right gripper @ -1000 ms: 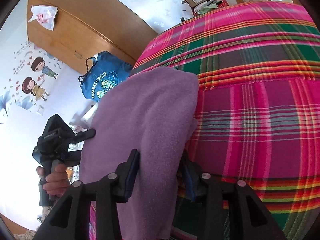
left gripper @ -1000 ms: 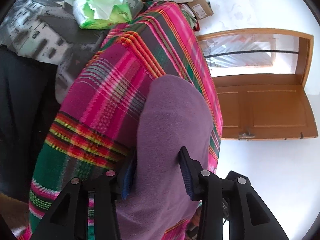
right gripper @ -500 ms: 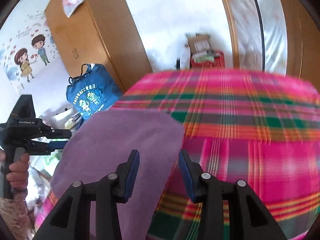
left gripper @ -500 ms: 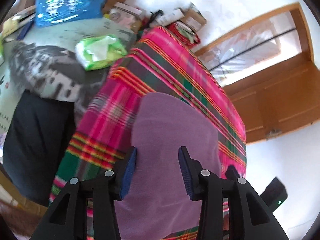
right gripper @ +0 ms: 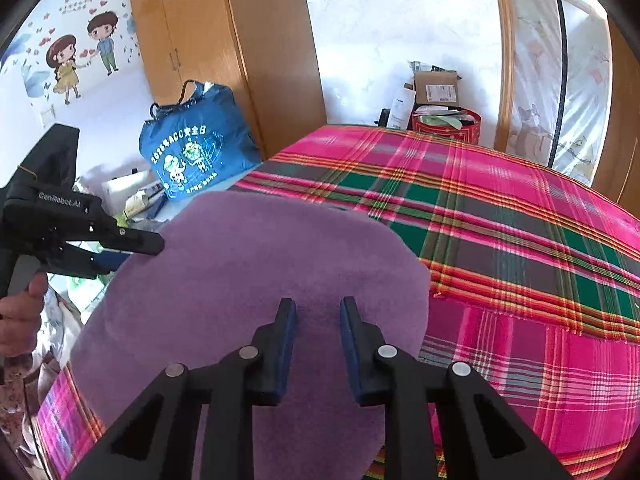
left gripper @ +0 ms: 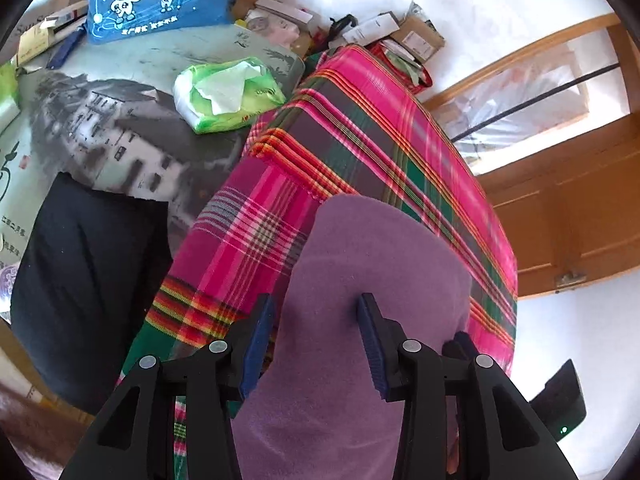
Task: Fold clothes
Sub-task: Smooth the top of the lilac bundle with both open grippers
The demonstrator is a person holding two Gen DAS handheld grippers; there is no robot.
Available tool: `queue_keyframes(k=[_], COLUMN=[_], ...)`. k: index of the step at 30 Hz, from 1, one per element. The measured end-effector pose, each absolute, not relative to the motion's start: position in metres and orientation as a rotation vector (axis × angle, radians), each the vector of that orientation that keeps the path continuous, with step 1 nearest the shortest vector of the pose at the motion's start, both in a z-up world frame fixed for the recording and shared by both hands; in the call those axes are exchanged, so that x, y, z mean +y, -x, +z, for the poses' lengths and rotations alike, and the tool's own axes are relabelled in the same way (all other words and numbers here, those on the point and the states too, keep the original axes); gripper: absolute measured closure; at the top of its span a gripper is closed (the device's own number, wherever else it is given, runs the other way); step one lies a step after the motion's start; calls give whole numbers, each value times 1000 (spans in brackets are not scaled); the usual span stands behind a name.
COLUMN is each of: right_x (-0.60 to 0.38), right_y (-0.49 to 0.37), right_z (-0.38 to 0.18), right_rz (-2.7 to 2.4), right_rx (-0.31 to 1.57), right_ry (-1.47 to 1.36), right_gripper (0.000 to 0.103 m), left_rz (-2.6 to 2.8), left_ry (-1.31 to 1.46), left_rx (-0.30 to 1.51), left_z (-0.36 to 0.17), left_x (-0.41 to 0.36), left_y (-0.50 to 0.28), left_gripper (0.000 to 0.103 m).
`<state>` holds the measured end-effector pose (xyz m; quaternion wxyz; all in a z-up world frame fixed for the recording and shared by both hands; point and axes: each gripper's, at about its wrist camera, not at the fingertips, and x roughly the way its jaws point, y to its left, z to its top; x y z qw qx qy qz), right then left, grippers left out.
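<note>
We see the flat mauve fleece garment [right gripper: 256, 280] lying on the pink, green and orange plaid bedcover [right gripper: 500, 232], filling the lower centre of both frames directly under our tools. In the right wrist view, the right gripper [right gripper: 318, 340] hovers over its near part with jaws parted and nothing between them; the garment runs away from it toward the upper left. The left gripper [left gripper: 316, 344], jaws wider apart and also empty, sits over the opposite edge. Only the right view shows the left tool from outside at middle left; only the left view shows the black cloth [left gripper: 84, 280] at lower left.
</note>
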<state>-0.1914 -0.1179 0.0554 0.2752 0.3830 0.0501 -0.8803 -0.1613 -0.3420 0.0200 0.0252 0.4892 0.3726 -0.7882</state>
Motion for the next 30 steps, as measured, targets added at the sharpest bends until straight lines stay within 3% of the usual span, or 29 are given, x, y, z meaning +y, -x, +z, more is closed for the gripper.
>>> queue_keyframes(k=[4,16,25,30], right_x=[-118,-97,-114,-118], right_y=[189,163,122,123], right_z=[52,78,71,53], right_rz=[-2369,-2404,-2336,-2327], right_rx=[139,76,208,222], right_ry=[-1042,-975,-940,-997], right_gripper=[79,79,79,79], left_rz=[-2422,-2522,-2583,-2582], left_ry=[-1519,-1416,-1462,-1447], left_rx=[1102,977,597,548], left_z=[16,56,48,39], left_x=[-343,-332,-273,-269], left_y=[162,109,99,98], left_gripper=[53,55,55,55])
